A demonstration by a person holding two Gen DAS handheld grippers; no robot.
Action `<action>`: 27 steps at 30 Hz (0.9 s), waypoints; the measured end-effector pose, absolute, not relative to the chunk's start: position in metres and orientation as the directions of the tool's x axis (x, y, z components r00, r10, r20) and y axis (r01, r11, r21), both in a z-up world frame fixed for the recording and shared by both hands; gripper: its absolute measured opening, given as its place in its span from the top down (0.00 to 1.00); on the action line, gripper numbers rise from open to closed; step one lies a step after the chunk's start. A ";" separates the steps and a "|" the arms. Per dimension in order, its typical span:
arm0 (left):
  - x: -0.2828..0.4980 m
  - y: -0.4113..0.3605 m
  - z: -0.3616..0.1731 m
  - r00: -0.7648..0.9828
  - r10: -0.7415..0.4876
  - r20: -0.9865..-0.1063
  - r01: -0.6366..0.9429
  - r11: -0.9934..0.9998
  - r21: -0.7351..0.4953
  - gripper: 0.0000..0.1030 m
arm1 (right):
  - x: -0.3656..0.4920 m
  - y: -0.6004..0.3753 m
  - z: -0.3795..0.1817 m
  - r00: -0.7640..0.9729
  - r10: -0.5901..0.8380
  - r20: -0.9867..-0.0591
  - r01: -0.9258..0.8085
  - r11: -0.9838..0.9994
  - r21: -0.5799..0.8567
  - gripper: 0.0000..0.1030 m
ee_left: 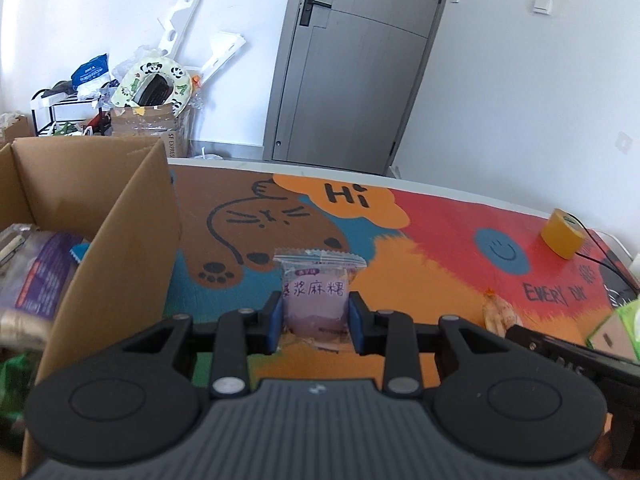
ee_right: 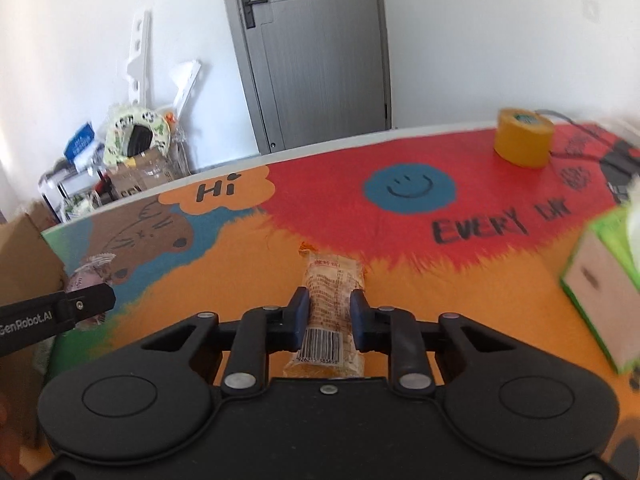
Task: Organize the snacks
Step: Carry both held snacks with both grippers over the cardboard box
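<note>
1. Far left of the left gripper [ee_left: 316,322], the cardboard box [ee_left: 120,240] stands open, its near wall just beside the left finger, with snack bags [ee_left: 36,276] already heaped inside.
2. Left gripper next: its blue pads [ee_left: 275,322] are clamped on a purple mochi packet [ee_left: 314,300], which sits upright between them, seemingly lifted off the cartoon mat [ee_left: 400,280].
3. Over to the right gripper [ee_right: 330,320]: jaws narrow, pinching an orange wrapped snack bar [ee_right: 332,300] across its middle. The barcode end pokes back toward the camera; the far end runs forward over the mat. I cannot tell whether the bar has left the surface.
4. Beyond it, ahead and to the right, sit a yellow tape roll [ee_right: 522,140] and a green tissue box [ee_right: 600,280], both well apart from the grip.
5. My read: both snacks are picked, so the carry-to-box step is in hand.
6. Next move calls for swinging each gripper left over the box wall, clearing its rim, then opening above the pile, one at a time to avoid the two tools colliding.
</note>
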State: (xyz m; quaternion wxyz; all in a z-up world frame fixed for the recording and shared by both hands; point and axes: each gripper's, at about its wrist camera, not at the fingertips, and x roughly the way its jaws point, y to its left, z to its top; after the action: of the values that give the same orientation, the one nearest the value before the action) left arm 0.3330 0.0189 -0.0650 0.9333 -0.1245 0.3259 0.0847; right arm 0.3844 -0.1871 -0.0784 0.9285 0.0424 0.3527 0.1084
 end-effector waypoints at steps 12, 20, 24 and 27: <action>0.295 0.003 -0.052 0.796 0.045 -0.603 -0.201 0.960 -0.193 0.69 | 0.339 -0.230 -0.069 0.733 0.330 -0.595 -0.164 0.934 0.317 0.79; 0.279 0.011 -0.033 0.824 0.045 -0.565 -0.192 0.960 -0.203 0.69 | 0.321 -0.220 -0.050 0.754 0.356 -0.552 -0.193 0.924 0.332 0.79; 0.269 0.019 -0.023 0.832 0.062 -0.551 -0.203 0.959 -0.198 0.69 | 0.313 -0.209 -0.037 0.762 0.382 -0.523 -0.221 0.912 0.345 0.79; 0.262 0.028 -0.014 0.840 0.078 -0.538 -0.214 0.957 -0.196 0.69 | 0.310 -0.198 -0.028 0.763 0.408 -0.502 -0.247 0.901 0.356 0.79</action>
State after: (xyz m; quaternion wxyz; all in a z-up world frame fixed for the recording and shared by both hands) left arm 0.2616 0.0276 -0.0138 0.9509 -0.1250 0.2726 0.0767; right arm 0.3102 -0.1978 -0.0284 0.9290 0.1356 0.2959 0.1763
